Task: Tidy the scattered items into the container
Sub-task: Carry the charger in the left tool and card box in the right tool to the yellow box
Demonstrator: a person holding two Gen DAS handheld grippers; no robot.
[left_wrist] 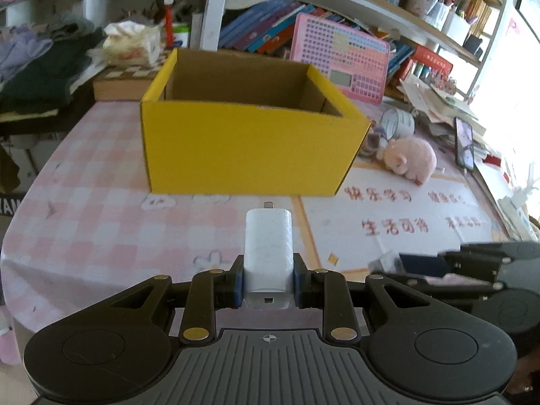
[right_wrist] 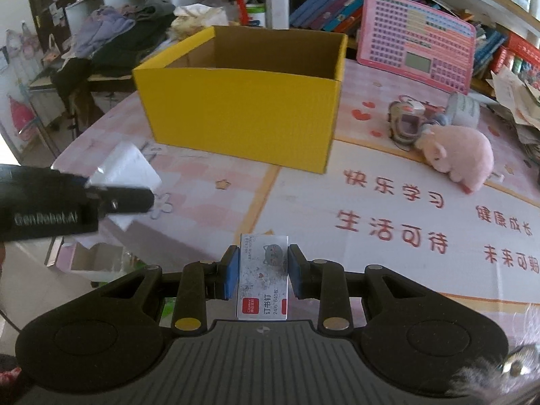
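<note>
Left gripper [left_wrist: 268, 281] fingers clamp a white charger [left_wrist: 268, 253]; right gripper [right_wrist: 263, 275] fingers clamp a staple box [right_wrist: 263, 276]. Bare surface [left_wrist: 101, 209] lies before the open yellow box [left_wrist: 249, 148].

a table under a pink-and-white checked cloth [right_wrist: 209, 216] with red chinese characters carries the things. an open yellow cardboard box [right_wrist: 243, 114] stands at its middle. at three o'clock from the box lie a pink plush animal [right_wrist: 459, 155] and, just behind it, a small grey toy [right_wrist: 405, 125] beside a pale mug on its side [right_wrist: 465, 109]. at one o'clock a pink keyboard-like learning board [right_wrist: 418, 40] leans upright.
</note>
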